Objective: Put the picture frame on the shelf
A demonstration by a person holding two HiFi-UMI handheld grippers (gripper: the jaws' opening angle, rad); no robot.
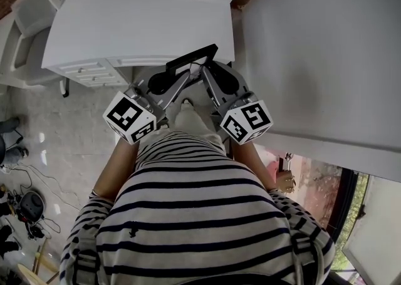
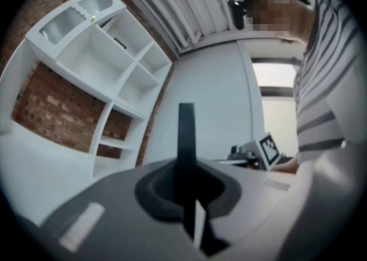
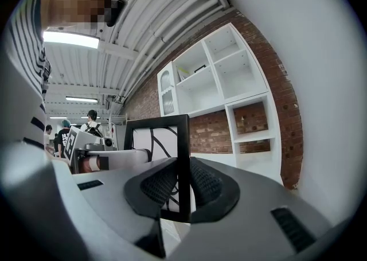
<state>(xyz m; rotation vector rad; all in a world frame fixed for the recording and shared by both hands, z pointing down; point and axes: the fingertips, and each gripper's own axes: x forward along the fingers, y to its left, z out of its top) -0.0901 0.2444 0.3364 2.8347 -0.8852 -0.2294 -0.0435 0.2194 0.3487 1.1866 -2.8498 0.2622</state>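
The picture frame (image 1: 191,57) is black and thin, and I hold it up in front of my striped shirt with a gripper at each end. My left gripper (image 1: 165,81) is shut on one side of it. In the left gripper view the frame (image 2: 186,133) shows edge-on as a dark bar rising from the shut jaws (image 2: 187,191). My right gripper (image 1: 213,76) is shut on the other side. In the right gripper view the frame (image 3: 156,148) shows a white picture with black curved lines. The white shelf (image 3: 221,76) stands against a brick wall ahead, its compartments open.
Below me is the top of a white unit (image 1: 144,14) with drawers (image 1: 94,74). A large white panel (image 1: 313,46) fills the right. Cables and gear (image 1: 28,205) lie on the floor at left. People (image 3: 90,122) stand far back in the room.
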